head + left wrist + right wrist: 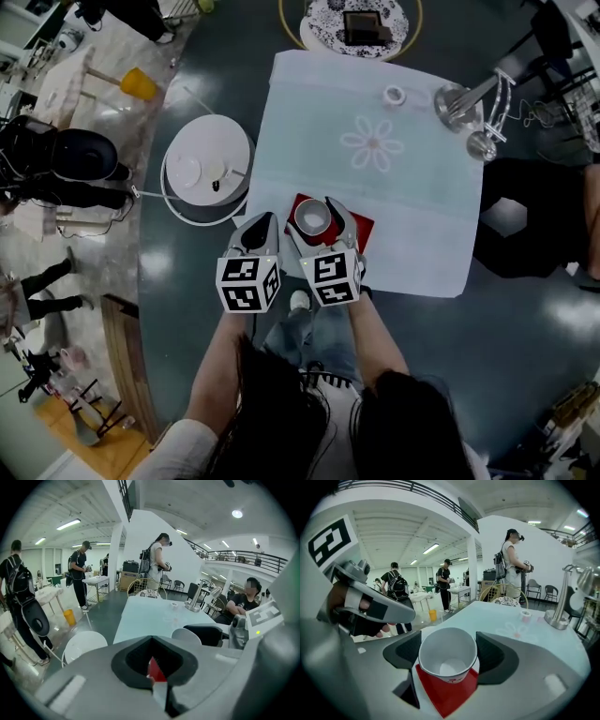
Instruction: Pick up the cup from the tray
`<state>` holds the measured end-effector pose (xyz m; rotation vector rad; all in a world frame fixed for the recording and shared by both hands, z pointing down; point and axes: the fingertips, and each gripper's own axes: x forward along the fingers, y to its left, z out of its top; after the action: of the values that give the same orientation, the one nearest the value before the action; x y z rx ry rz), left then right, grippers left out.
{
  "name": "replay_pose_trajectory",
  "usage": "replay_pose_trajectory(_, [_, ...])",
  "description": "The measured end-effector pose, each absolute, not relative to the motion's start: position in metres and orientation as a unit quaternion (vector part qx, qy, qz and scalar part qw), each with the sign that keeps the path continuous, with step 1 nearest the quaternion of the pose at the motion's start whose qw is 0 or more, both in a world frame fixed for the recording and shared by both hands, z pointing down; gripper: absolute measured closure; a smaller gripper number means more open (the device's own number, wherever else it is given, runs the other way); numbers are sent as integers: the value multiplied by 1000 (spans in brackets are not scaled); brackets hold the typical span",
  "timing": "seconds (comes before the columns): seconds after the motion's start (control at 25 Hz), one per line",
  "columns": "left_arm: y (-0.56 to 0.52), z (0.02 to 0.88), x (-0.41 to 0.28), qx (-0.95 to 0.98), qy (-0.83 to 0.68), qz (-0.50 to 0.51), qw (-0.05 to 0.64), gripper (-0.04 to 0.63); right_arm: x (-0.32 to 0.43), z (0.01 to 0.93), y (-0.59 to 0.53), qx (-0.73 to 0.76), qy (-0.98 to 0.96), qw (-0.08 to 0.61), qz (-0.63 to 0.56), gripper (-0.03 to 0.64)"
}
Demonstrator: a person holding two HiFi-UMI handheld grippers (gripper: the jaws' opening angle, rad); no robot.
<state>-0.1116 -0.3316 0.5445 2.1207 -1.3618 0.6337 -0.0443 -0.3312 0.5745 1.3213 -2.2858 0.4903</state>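
Here, the cup (312, 217) stands upright on the red tray (362, 228), which lies at the near edge of the bench (412, 216), a little left of that edge's middle. The right claw (448, 651) is closed on the cup: in the right gripper view its two dark pads (404, 649) press the white wall from either side just under the rim, and the open, empty cup rests with its base on the tray. The left claw (152, 667) is drawn narrow, its jaws brought together with only a small diamond gap between the pads; a sliver of the red tray shows through that gap, and I cannot tell whether the claw touches it. In the head view the left claw sits just beside the tray's left corner, over the near left part of the bench, close alongside the right claw. A pale cloth with a flower print (372, 143) covers the bench. Toward the far right corner are a small tape roll (395, 95) and a metal stand (457, 105). A round white stool (206, 164) stands off the left edge.
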Motion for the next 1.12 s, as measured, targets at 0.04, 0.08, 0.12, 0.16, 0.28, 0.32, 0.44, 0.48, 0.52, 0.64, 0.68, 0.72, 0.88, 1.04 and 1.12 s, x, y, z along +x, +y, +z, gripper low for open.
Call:
replay_pose_trajectory(0.04, [-331, 543, -109, 789, -502, 234, 266, 594, -38, 570, -332, 487, -826, 223, 176, 235])
replay_pose_trajectory(0.08, [-331, 542, -105, 792, -498, 234, 265, 594, -31, 566, -332, 495, -823, 219, 175, 235])
replay_pose_trajectory(0.12, [-331, 541, -100, 796, -493, 234, 263, 594, -24, 561, -333, 503, -819, 213, 176, 235])
replay_pose_trajectory(0.16, [-330, 540, -93, 800, -487, 233, 261, 594, -15, 557, -333, 513, -814, 208, 178, 235])
replay_pose_trajectory(0.28, [-327, 535, -71, 817, -463, 232, 255, 594, 15, 547, -330, 543, -795, 201, 181, 237])
replay_pose_trajectory(0.32, [-326, 533, -63, 822, -455, 232, 253, 594, 24, 544, -328, 552, -789, 199, 181, 239])
replay_pose_trajectory(0.44, [-321, 530, -40, 837, -430, 234, 246, 594, 52, 538, -319, 580, -770, 193, 186, 241])
replay_pose_trajectory(0.48, [-319, 529, -32, 841, -422, 235, 244, 594, 62, 537, -315, 590, -762, 191, 187, 241])
replay_pose_trajectory(0.52, [-318, 529, -23, 846, -413, 236, 241, 594, 73, 536, -312, 600, -755, 190, 186, 241])
replay_pose_trajectory(0.64, [-317, 527, 4, 861, -386, 233, 235, 594, 106, 533, -302, 629, -734, 188, 176, 241])
replay_pose_trajectory(0.68, [-315, 527, 14, 865, -378, 232, 234, 594, 117, 532, -299, 636, -727, 188, 175, 241])
replay_pose_trajectory(0.72, [-312, 527, 23, 869, -369, 234, 232, 594, 127, 532, -295, 645, -720, 189, 174, 242])
replay_pose_trajectory(0.88, [-301, 534, 53, 880, -336, 253, 222, 594, 167, 539, -279, 675, -689, 189, 184, 245])
replay_pose_trajectory(1.04, [-296, 536, 80, 884, -327, 242, 230, 594, 200, 542, -265, 691, -675, 169, 198, 245])
replay_pose_trajectory(1.12, [-296, 537, 92, 887, -321, 243, 228, 594, 212, 547, -260, 695, -670, 171, 199, 245])
